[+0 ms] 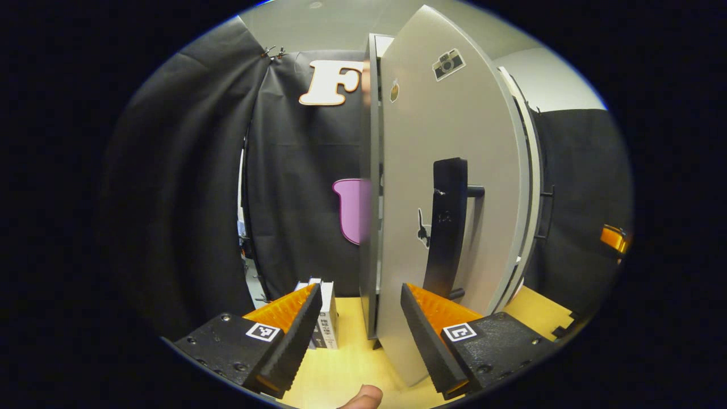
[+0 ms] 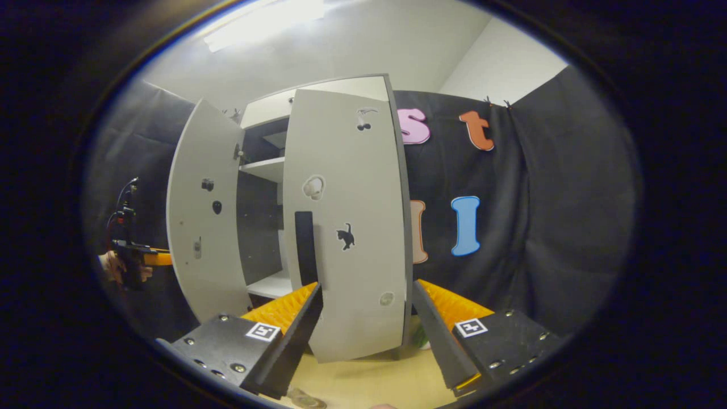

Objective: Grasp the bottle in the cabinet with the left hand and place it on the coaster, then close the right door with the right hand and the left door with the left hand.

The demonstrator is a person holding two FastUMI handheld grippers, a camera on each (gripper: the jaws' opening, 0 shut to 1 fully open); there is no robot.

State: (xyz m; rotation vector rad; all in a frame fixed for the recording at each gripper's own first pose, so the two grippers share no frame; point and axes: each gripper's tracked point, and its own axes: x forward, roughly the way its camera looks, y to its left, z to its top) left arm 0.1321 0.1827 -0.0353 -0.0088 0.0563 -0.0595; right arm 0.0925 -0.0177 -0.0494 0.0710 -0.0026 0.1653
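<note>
The bottle was the one thing I could not place for you: a small clear round shape sat at the bottom edge of the right gripper view on the table, too cut off to say whether it was the bottle, the coaster or neither. So whether the first step was done could not be judged.

In the left gripper view, a small white box stood at lower left on the table. Your left gripper had its fingers spread wide with nothing between them, aimed at the free edge of the left door, whose outer face and dark handle ran through the middle of the frame.

In the right gripper view, the left door stood swung wide at centre left, its inner face showing. Next came the cabinet with bare shelves in the gap. The right door hung partly closed at centre, and your right gripper faced it, fingers apart and holding nothing.

By my reckoning you were at the door stage: neither door was shut yet, so both closings were left.

Writing: none I could read. The box print was too small, and the doors carried picture stickers, a camera and a cat.
</note>
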